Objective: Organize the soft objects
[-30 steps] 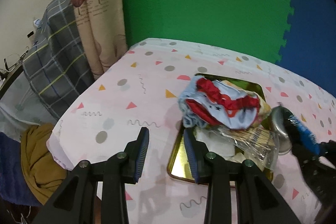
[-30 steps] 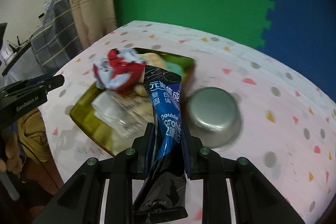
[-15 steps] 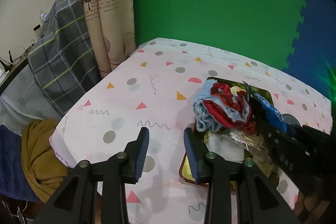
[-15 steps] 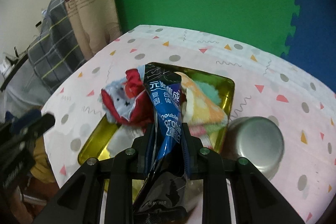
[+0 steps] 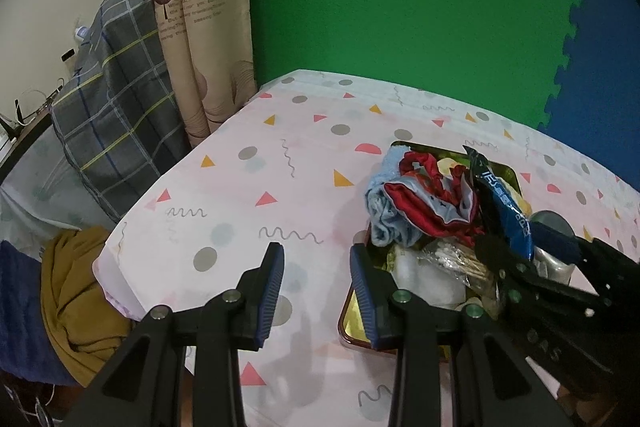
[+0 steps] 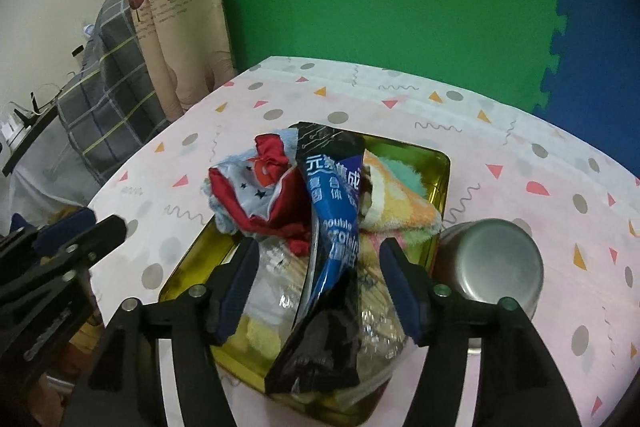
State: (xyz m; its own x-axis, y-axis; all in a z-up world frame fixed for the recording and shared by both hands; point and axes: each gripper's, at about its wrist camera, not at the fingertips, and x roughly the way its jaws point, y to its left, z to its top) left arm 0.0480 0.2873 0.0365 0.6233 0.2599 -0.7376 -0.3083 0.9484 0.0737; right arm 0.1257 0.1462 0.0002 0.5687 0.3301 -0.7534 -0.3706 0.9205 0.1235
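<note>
Lying light and crinkly on the gold tray [image 6: 442, 169], the blue-black protein sachet [image 6: 332, 223] sits between the spread right gripper [image 6: 316, 281]; the left gripper [image 5: 316, 279] is spread too.

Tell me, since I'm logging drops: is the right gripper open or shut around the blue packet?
Open. In the right wrist view the right gripper has both fingers spread clear of the blue packet, which lies on the pile in the tray.

Tray [image 6: 442, 183] sitting on table [image 6: 520, 147]; packet [image 6: 334, 211] lying atop the pile inside, cloth [image 6: 256, 199] left, towel [image 6: 404, 203] right; cup [image 6: 492, 263] seemingly touching the tray's right.
</note>
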